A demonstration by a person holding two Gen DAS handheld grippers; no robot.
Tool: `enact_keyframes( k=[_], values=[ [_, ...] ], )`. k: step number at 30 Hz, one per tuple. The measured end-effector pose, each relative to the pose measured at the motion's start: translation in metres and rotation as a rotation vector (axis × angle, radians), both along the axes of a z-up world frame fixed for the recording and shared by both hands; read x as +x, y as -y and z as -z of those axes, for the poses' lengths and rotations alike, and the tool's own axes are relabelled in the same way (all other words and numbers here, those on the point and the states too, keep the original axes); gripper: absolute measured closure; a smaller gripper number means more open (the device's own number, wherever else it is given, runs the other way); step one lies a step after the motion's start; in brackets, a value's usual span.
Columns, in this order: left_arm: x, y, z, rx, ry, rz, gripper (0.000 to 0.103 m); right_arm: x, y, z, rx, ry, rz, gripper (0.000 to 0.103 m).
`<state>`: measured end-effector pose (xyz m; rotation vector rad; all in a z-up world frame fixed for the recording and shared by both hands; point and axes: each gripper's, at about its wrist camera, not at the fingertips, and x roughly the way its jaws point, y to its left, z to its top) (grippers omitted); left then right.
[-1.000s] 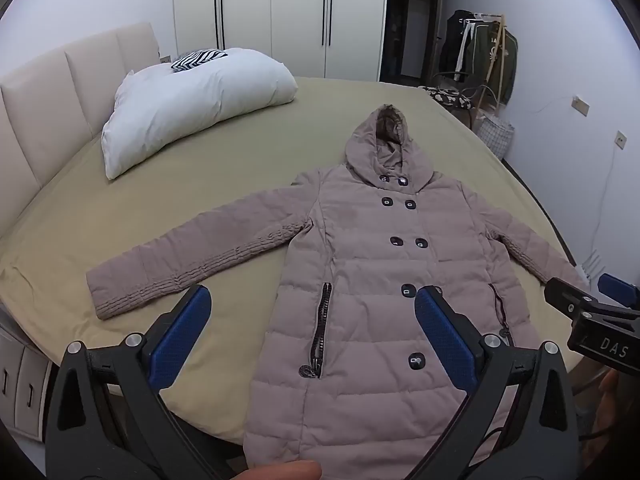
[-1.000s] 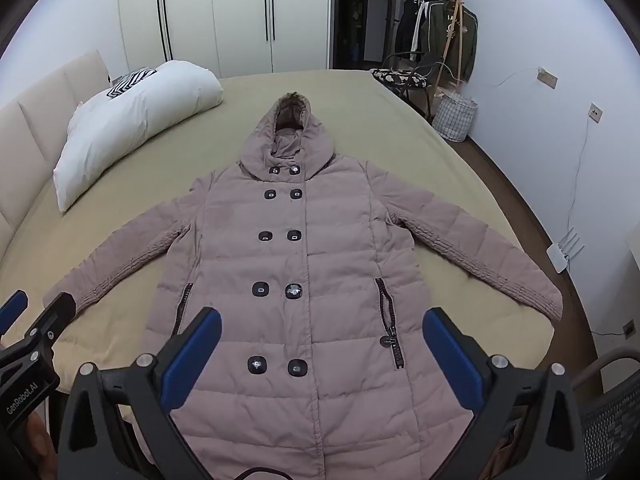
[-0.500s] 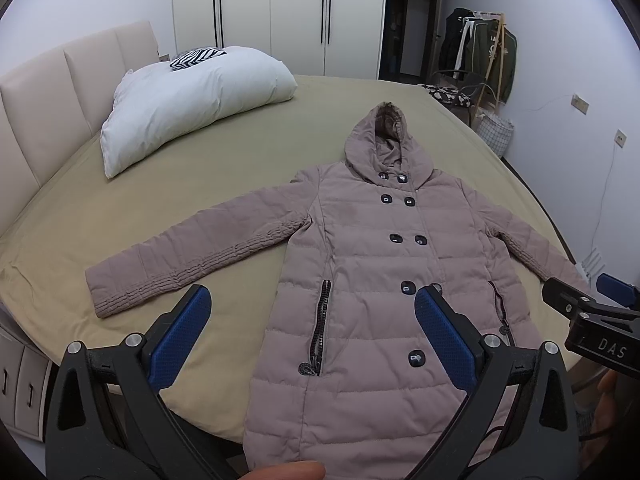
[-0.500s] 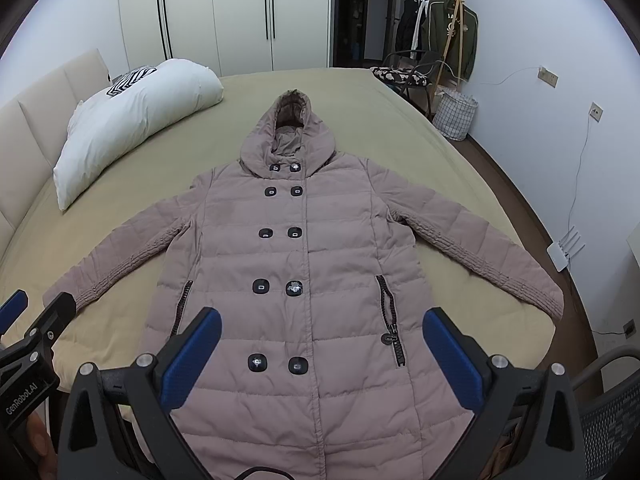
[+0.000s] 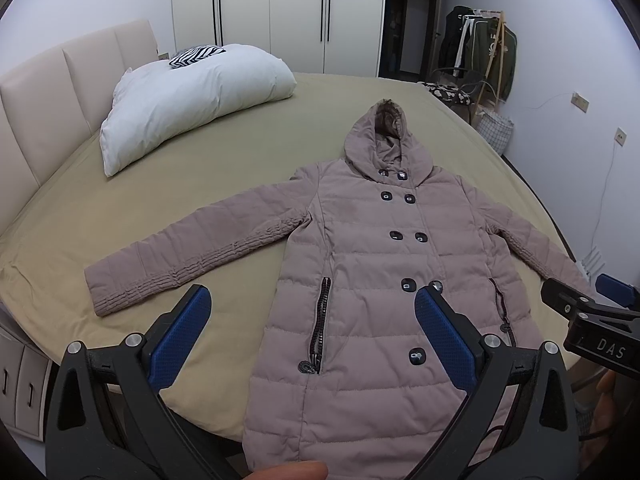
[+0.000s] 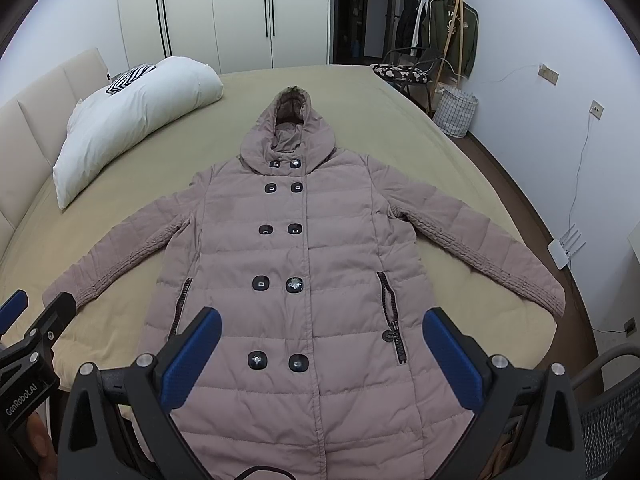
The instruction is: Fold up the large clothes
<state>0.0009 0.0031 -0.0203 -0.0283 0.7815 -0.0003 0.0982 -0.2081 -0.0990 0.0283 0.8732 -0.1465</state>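
A long mauve quilted coat (image 5: 376,264) (image 6: 304,256) with a hood and black buttons lies flat, face up, on the olive bed (image 5: 224,152) (image 6: 400,120), both sleeves spread outward. Its hem hangs over the near bed edge. My left gripper (image 5: 312,304) hovers open above the coat's lower left part, with nothing between its blue pads. My right gripper (image 6: 320,328) is open too, above the coat's lower middle. Each gripper shows at the edge of the other's view.
A white pillow (image 5: 192,100) with a striped item on it lies at the far left by the padded headboard (image 5: 60,92). A clothes rack (image 6: 440,28), a chair (image 6: 404,72) and a basket (image 6: 456,112) stand right of the bed. A mesh chair (image 6: 608,408) is near right.
Both views drifted slightly; the coat sits a touch higher in frame. The coat itself has not moved, and both grippers stay open.
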Motion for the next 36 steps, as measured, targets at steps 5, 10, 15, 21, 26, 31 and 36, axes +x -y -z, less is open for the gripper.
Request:
enact_keyframes(
  k=[5,10,15,21,26,31,36],
  values=[
    [-0.001,0.002,0.003,0.001,-0.001,0.001,0.0,-0.001,-0.001,0.002,0.0,-0.001,0.001,0.0],
    [-0.001,0.001,0.002,0.0,-0.002,0.001,0.0,-0.001,-0.001,0.002,0.001,-0.002,0.0,0.0],
    [-0.001,0.001,0.003,0.001,-0.002,0.001,0.0,-0.002,-0.001,0.003,0.002,-0.003,0.001,0.0],
    [0.0,0.001,0.002,0.0,-0.003,0.0,0.0,-0.002,-0.002,0.005,0.001,-0.005,0.001,0.0],
    [0.0,0.001,0.002,0.0,-0.003,0.001,0.0,-0.001,-0.001,0.005,0.003,-0.007,0.001,0.0],
    [-0.002,0.003,0.008,-0.001,-0.008,0.001,0.0,0.0,0.0,0.006,0.003,-0.008,0.0,0.0],
    [-0.002,0.004,0.012,-0.001,-0.013,0.003,0.0,0.004,0.001,0.006,0.005,-0.012,0.001,0.0]
  ],
)
